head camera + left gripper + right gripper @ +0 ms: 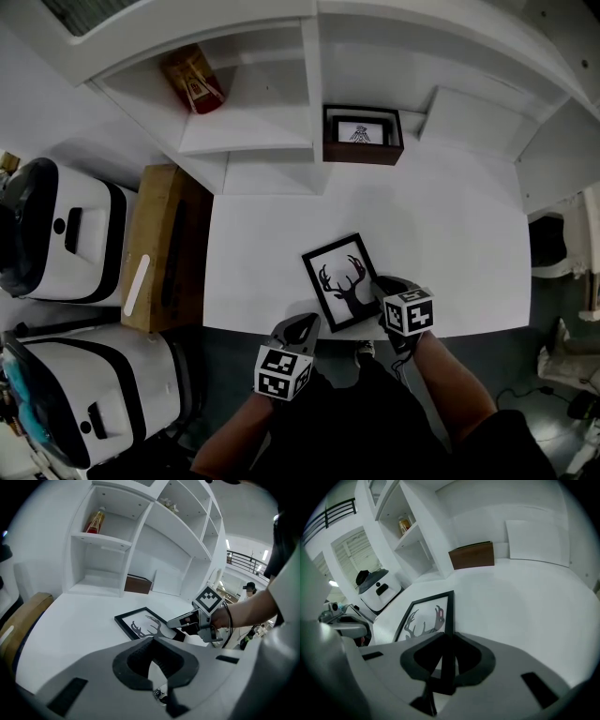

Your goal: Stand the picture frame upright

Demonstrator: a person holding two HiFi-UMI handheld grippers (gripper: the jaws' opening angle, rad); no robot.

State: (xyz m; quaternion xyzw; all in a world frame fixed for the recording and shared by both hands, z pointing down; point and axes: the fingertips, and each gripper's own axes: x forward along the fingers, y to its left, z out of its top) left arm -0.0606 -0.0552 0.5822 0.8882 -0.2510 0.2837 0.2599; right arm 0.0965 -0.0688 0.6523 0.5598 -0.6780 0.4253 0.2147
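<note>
A black picture frame (341,281) with a deer silhouette lies flat on the white table (450,234), close to its front edge. My right gripper (381,285) sits at the frame's right edge, and in the right gripper view that black edge (449,616) runs between the jaws with the pads closed against it. The left gripper view shows the frame (140,621) and the right gripper (171,622) on its near corner. My left gripper (302,329) hangs just off the table's front edge, left of the frame, shut and empty (149,663).
At the back stands a white shelf unit with a dark brown box holding a small picture (362,135) and a red and gold bottle (194,81). A wooden box (165,246) and white machines (66,234) flank the table's left side. A white panel (469,116) leans at the back right.
</note>
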